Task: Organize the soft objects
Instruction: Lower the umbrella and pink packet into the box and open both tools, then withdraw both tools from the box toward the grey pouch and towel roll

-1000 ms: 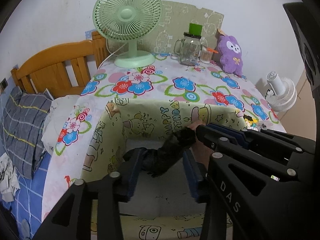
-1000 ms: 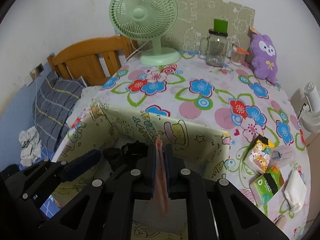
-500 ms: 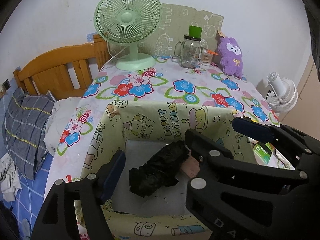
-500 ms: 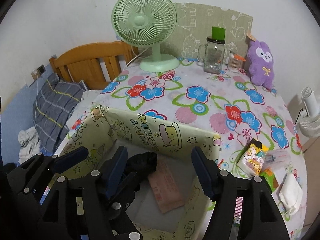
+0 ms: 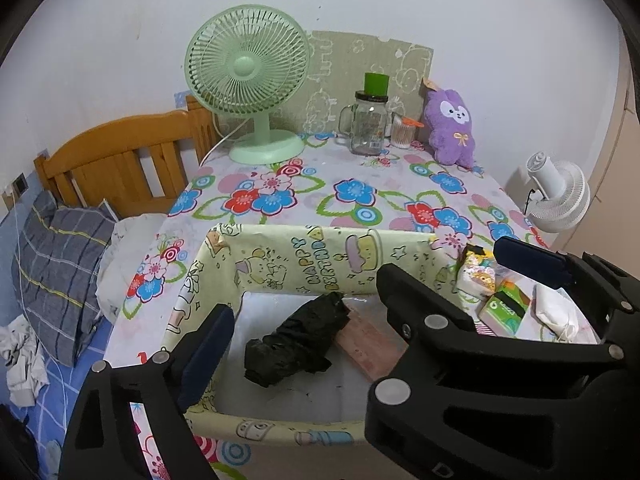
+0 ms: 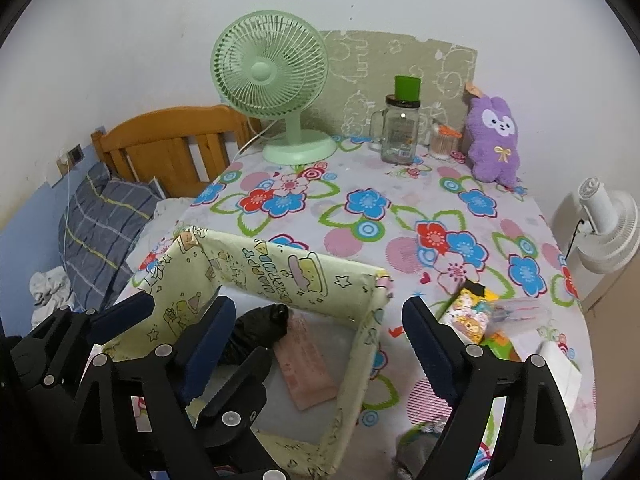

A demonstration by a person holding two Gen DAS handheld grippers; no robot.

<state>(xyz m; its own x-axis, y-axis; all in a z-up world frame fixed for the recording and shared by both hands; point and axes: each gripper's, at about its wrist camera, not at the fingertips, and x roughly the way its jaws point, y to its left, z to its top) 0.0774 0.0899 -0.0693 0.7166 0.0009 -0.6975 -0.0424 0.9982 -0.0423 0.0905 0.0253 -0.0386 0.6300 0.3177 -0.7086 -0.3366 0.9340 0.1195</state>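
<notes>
A yellow cartoon-print fabric box (image 5: 312,248) (image 6: 288,268) stands on the flowered table. Inside lie a crumpled black cloth (image 5: 300,340) (image 6: 256,326) and a flat pink cloth (image 5: 370,340) (image 6: 306,364). My left gripper (image 5: 352,300) is open and empty above the box's near side. My right gripper (image 6: 320,340) is open and empty over the box's right wall. A purple plush bunny (image 5: 450,128) (image 6: 494,140) leans on the wall at the table's far right.
A green desk fan (image 5: 256,88), a glass mug jar (image 5: 368,124) and a small cup stand at the back. Small packets and a white pouch (image 6: 560,364) lie right of the box. A wooden bed with a pillow (image 5: 60,264) is on the left. A white fan (image 6: 608,232) stands right.
My right gripper opened and dropped the pink cloth into the box. Both grippers pulled back and up from the box; the black cloth lies released inside.
</notes>
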